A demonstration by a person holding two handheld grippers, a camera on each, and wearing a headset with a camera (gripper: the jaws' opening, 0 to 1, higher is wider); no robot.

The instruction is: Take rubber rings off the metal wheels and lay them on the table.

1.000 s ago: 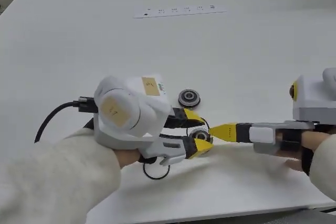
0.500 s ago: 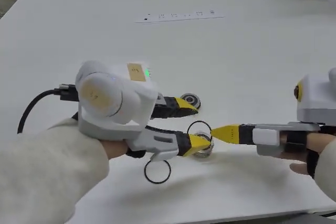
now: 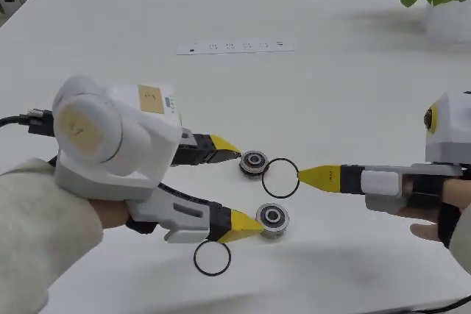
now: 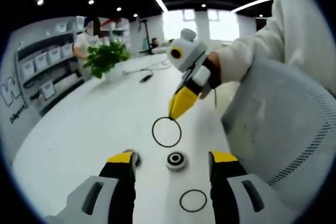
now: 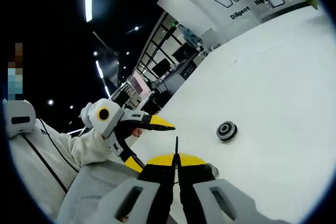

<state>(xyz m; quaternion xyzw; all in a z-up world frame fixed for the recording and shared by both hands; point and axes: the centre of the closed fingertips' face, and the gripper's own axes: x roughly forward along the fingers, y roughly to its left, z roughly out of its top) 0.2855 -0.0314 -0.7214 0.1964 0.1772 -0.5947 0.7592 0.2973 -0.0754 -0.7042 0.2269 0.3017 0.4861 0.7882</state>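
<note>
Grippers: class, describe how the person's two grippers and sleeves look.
The left gripper and right gripper each have a white body with a round yellowish disc, black jaws and pointed yellow tips. The left also carries a small yellow sticker and a black cable. The sleeves are cream-white.

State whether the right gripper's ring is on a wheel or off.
Off: the ring hangs from the shut right gripper, apart from both wheels.

Head view above and behind my fingers, looking down, left gripper and right gripper views low over the table, close, facing each other, sharing the rubber ring between them.
</note>
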